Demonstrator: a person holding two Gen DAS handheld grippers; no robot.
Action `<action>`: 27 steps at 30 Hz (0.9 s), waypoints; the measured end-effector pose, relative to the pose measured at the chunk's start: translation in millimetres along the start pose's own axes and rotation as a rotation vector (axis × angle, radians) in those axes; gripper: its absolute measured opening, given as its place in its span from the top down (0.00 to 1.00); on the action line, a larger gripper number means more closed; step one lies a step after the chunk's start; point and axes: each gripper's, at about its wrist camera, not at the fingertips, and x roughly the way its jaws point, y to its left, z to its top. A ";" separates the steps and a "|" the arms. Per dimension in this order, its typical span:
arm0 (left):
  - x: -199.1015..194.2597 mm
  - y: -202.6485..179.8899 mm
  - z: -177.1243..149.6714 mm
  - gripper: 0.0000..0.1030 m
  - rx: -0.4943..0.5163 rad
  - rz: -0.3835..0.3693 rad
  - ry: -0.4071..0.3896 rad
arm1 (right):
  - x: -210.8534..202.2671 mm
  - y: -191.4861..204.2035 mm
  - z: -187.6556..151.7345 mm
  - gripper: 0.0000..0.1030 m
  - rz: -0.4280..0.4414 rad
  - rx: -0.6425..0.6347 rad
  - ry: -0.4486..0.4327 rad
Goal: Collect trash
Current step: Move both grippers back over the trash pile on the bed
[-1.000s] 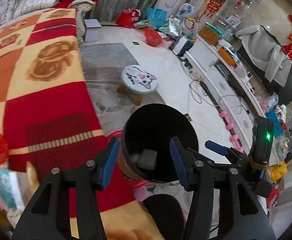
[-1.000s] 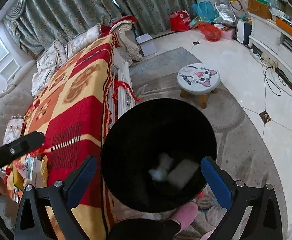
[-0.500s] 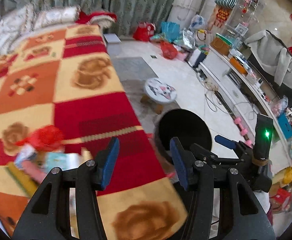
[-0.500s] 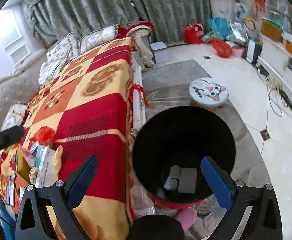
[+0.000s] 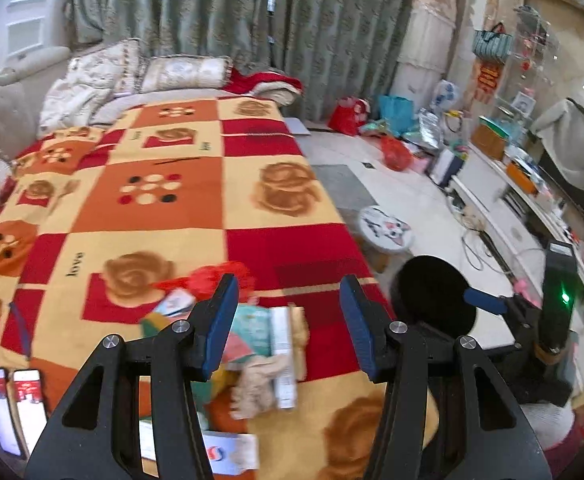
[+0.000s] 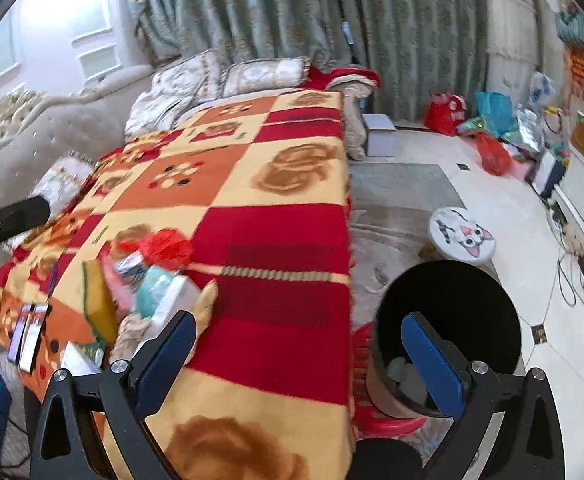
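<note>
A pile of trash [image 5: 264, 344] lies on the red, orange and yellow blanket [image 5: 172, 200]: a red plastic bag [image 5: 216, 278], a teal packet, white boxes and crumpled beige paper. It also shows in the right wrist view [image 6: 152, 292]. My left gripper [image 5: 288, 320] is open and empty just above the pile. A black trash bin [image 6: 452, 320] stands on the floor at the bed's right side, with pale pieces inside. My right gripper [image 6: 298, 354] is open and empty over the blanket's edge, its right finger in front of the bin.
Two phones [image 5: 14, 408] lie at the blanket's near left. A cat-face stool [image 6: 462, 236] stands beyond the bin. Bags and clutter [image 5: 392, 136] line the far floor. A white cabinet [image 5: 504, 208] with cables runs along the right.
Both grippers have swung left from over the bin toward the bed. The left gripper now points at the trash pile; the bin has slid to the right in both views.
</note>
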 end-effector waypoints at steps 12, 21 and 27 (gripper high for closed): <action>-5.4 57.9 -27.2 0.50 -0.046 0.095 -0.001 | 12.5 59.3 -13.6 0.05 0.097 -0.070 0.015; -2.8 102.4 -48.5 0.50 -0.114 0.110 0.037 | 29.2 90.8 -26.2 0.08 0.165 -0.146 0.067; 12.1 123.6 -67.3 0.50 -0.158 0.109 0.109 | 50.0 120.0 -36.7 0.36 0.218 -0.224 0.128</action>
